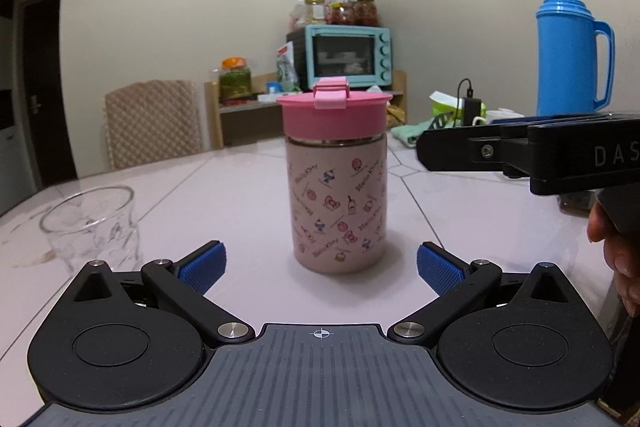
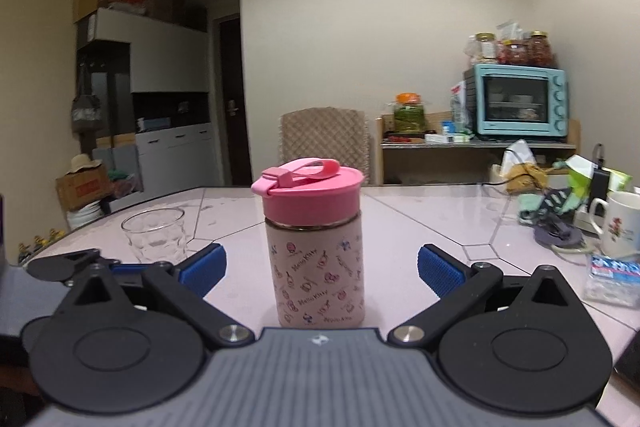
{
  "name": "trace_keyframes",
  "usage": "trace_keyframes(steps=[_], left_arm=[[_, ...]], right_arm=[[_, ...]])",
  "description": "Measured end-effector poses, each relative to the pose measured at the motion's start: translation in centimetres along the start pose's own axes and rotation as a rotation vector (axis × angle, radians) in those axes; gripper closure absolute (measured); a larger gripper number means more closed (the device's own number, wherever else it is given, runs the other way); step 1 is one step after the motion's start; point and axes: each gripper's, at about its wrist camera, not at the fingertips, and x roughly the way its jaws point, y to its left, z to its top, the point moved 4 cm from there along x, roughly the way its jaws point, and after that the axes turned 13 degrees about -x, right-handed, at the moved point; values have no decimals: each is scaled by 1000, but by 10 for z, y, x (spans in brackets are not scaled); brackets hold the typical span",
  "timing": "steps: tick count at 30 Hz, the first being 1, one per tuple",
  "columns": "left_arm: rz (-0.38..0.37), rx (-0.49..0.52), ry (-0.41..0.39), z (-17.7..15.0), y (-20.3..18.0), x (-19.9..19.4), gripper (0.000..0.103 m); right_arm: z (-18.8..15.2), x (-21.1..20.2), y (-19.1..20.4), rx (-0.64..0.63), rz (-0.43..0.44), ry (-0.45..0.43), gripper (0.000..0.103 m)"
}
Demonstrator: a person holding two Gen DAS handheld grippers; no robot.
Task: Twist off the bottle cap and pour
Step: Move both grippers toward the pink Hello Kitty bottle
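Observation:
A pink patterned bottle (image 1: 339,205) (image 2: 316,267) with a pink screw cap (image 1: 335,115) (image 2: 309,193) stands upright on the pale table. My left gripper (image 1: 321,267) is open a little short of the bottle, nothing between its blue pads. My right gripper (image 2: 321,269) is open too, its fingers on either side of the bottle's lower body without touching it. In the left wrist view the right gripper (image 1: 424,149) comes in from the right at cap height. An empty clear glass (image 1: 94,227) (image 2: 157,235) stands left of the bottle.
A blue thermos jug (image 1: 570,51) stands far right. A white mug (image 2: 618,223), a water bottle pack (image 2: 614,277), cloths and a charger crowd the table's right side. A chair (image 2: 324,143) and a shelf with a teal oven (image 2: 520,103) lie behind. A hand (image 1: 616,247) shows at right.

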Motion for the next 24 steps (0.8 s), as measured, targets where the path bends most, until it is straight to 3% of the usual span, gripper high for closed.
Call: trace_keyframes(steps=[12, 20, 24], left_arm=[[-53, 8, 99, 5, -6, 23, 0], [-94, 16, 56, -1, -5, 30, 0], [-59, 52, 61, 0, -8, 32, 0]], right_arm=[[1, 20, -8, -1, 43, 55, 0], [-4, 23, -2, -33, 20, 13, 0], [-7, 21, -2, -4, 29, 23, 0]])
